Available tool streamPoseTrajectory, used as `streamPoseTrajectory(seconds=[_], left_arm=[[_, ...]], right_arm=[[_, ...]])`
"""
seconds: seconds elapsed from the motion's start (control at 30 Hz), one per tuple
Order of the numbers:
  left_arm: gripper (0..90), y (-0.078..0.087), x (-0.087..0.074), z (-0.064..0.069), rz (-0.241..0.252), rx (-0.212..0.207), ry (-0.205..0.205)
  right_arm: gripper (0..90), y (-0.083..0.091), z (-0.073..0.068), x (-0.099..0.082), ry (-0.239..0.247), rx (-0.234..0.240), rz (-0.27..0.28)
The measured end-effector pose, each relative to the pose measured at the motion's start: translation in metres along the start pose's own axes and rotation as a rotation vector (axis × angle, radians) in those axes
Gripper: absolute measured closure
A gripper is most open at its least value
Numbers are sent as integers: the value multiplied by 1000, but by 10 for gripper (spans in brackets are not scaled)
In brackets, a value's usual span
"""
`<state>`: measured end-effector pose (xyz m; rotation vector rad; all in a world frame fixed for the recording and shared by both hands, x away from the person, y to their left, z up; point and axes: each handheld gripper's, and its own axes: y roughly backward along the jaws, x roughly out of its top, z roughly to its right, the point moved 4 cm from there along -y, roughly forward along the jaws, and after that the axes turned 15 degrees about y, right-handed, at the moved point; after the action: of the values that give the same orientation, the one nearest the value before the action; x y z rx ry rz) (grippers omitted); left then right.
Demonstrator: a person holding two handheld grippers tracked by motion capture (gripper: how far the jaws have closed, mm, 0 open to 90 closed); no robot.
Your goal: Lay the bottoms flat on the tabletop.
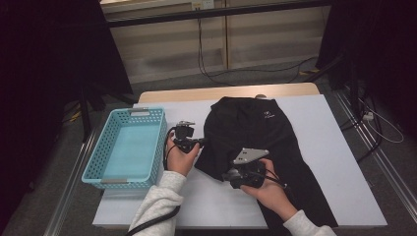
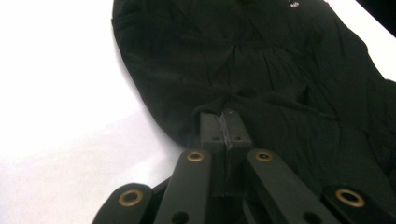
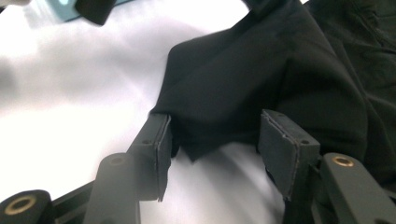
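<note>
- High view is showing a black garment [image 1: 255, 132] lying at centre frame on a white table [image 1: 334, 147].
- Left gripper [image 2: 223, 128] is sitting at the garment's left edge, jaws pressed together on a fold of the cloth.
- Right gripper [image 3: 212, 140] is holding its jaws apart, a corner of the cloth lying loose between them.
- A blue basket [image 1: 125, 147] is sitting at left.

One black garment [image 1: 255, 132] lies on one white worktop [image 1: 334, 162]. One light-blue perforated basket [image 1: 105, 147] stands beside it. Two hand-held grippers are there: the left hand-held gripper [image 1: 196, 142] and the right hand-held gripper [image 1: 231, 173].
</note>
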<state>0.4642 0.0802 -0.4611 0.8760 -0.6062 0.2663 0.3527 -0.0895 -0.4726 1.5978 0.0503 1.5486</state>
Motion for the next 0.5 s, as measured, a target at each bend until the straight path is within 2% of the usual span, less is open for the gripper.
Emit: streamPoseTrajectory(seconds=[0.03,0.13,0.27,0.37,0.43,0.5], left_arm=[[900,1,-1,1,4,-7,11],[899,4,-5,2,8,-10,3],[892,9,-8,-1,10,-12,11],[867,12,-10,-2,3,-16,0],[813,14,-11,-3,9,-20,-4],[659,17,-11,-5,28,-11,-29]], right_arm=[[451,-2,1,1,-5,-8,0],[455,-6,4,5,-15,-25,9],[616,-12,10,8,-25,-43,9],[730,-13,16,9,-36,-43,20],[786,-14,20,9,-40,-38,27],[827,-14,24,7,-47,-29,32]])
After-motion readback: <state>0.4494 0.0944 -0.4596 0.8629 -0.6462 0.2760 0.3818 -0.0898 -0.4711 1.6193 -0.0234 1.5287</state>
